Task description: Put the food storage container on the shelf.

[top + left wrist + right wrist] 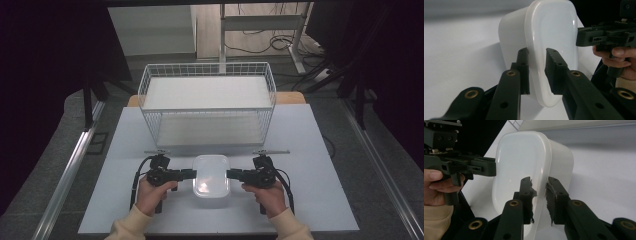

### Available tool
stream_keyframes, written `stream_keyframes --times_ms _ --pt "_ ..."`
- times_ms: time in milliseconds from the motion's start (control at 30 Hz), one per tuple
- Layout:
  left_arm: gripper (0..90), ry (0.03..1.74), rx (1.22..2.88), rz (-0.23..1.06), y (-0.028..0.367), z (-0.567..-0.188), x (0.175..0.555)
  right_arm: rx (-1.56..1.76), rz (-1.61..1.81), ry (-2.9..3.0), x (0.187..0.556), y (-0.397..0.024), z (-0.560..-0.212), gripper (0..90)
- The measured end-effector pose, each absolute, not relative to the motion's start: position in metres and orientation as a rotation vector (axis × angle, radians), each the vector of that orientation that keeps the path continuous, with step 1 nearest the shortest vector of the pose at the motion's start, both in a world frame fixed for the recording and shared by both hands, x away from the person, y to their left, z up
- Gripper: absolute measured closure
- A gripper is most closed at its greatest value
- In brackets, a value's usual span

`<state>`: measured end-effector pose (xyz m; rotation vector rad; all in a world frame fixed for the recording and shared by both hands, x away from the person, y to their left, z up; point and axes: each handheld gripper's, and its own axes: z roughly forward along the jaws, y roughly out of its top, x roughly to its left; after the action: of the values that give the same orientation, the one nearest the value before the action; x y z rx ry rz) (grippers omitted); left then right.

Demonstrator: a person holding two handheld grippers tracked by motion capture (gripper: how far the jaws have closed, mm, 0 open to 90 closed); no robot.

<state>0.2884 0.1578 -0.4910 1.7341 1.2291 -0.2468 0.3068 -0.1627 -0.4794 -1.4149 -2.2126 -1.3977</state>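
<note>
Big white tabletop [320, 165] with a two-level wire basket [207, 102] at the far side. Just in front of it sits a lidded translucent plastic container [211, 175], resting on the tabletop between both hands. Left tool [192, 173] is clamped on its left rim, right tool [230, 174] clamped on the right rim.

The lidded plastic container [541, 42] runs past the top edge in the left gripper view; its contents are hidden, perhaps by the milky lid.
</note>
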Motion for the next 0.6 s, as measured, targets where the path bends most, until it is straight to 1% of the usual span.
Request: stream_keyframes --times_ms 200,600 --pt "78.5 1.219 1.728 -0.224 0.1594 -0.4886 0.2861 -1.404 -1.420 -2.217 0.3046 -0.1633 -0.4767 79.6" --pt "78.4 1.205 1.740 -0.185 0.1592 -0.4852 0.2829 -1.379 -1.447 -2.259 0.3011 -0.1617 -0.4715 80.0"
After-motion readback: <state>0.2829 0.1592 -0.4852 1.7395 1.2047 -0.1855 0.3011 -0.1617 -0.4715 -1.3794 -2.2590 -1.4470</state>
